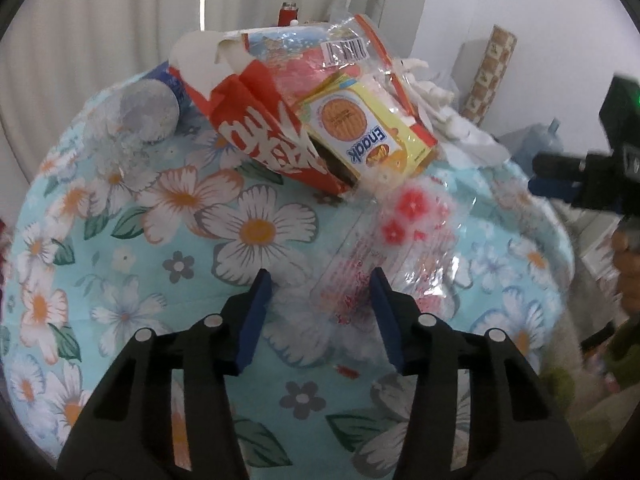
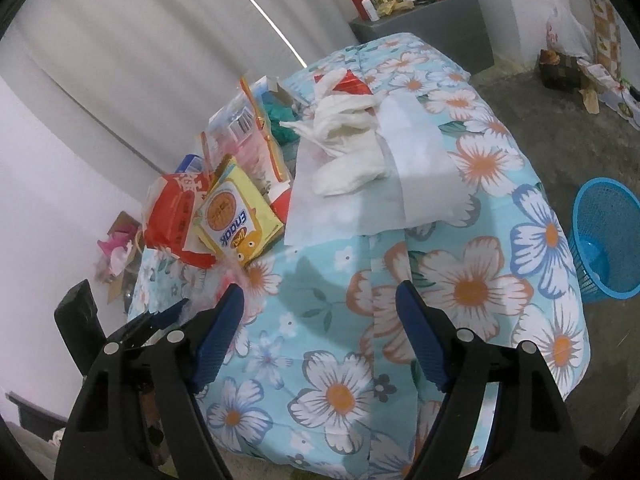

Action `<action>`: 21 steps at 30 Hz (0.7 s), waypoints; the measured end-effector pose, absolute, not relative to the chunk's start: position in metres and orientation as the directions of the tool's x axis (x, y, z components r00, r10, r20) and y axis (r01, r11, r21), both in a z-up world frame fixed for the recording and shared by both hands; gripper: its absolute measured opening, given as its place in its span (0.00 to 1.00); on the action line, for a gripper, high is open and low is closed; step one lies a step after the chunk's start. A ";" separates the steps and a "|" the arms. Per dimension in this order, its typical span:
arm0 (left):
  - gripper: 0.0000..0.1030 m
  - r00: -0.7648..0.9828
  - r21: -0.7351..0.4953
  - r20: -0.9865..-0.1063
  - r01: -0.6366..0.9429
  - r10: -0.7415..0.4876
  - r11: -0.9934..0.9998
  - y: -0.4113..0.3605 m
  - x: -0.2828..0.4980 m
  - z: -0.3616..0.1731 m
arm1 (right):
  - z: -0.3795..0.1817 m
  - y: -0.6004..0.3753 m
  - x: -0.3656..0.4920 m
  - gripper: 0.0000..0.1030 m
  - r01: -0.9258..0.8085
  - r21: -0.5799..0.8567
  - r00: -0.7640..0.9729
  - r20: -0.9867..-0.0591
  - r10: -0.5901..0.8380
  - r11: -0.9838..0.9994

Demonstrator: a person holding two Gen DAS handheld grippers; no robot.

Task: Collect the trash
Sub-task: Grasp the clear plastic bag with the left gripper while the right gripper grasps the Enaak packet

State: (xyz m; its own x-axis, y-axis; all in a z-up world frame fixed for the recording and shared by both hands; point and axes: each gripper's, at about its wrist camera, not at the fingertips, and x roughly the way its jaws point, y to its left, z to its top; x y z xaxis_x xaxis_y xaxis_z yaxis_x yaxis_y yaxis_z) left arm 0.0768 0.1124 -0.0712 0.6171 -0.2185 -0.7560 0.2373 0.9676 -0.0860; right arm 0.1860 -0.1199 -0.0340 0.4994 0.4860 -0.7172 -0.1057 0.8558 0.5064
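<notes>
A: What is the left gripper [image 1: 320,292] doing?
B: It is pointing down at the floral-covered surface [image 1: 132,248], with its jaws standing partly open on either side of a clear plastic wrapper [image 1: 380,248] printed with red flowers. The wrapper is lying between the blue pads [image 1: 256,320], but I cannot tell whether they are pressing on it.

A: And the right gripper [image 2: 320,300]?
B: Its jaws are standing wide open over bare cloth near one edge of the surface, holding nothing.

A: Where is the trash sitting?
B: It is piled toward the far edge. A torn red carton [image 1: 260,132] is lying against a yellow Enaak biscuit pack [image 1: 372,136], with a clear barcode bag [image 1: 348,52] behind them. Crumpled white tissues [image 2: 348,148] are resting on a flat white paper sheet [image 2: 404,168] beside the pile. A silvery can end [image 1: 148,110] is showing at the pile's other side.

A: Any bin in view?
B: A blue mesh basket [image 2: 604,240] is standing on the floor, well apart from the surface's near corner
</notes>
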 end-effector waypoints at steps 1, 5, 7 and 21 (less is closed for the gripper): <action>0.45 0.622 -0.065 -0.756 0.238 -0.204 0.969 0.109 0.076 -0.071 | -0.034 -0.119 0.186 0.74 -0.106 0.506 0.500 -0.717 0.485 0.856; 0.35 0.643 0.015 -0.752 0.242 -0.149 0.970 0.100 0.071 -0.070 | -0.033 -0.118 0.184 0.74 -0.106 0.502 0.501 -0.718 0.482 0.858; 0.32 0.655 0.054 -0.745 0.247 -0.125 0.968 0.096 0.068 -0.070 | -0.032 -0.117 0.183 0.73 -0.107 0.505 0.501 -0.716 0.485 0.856; 0.19 0.675 0.062 -0.727 0.248 -0.126 0.967 0.104 0.062 -0.068 | -0.010 -0.077 0.214 0.54 -0.224 0.523 0.464 -0.685 0.562 0.822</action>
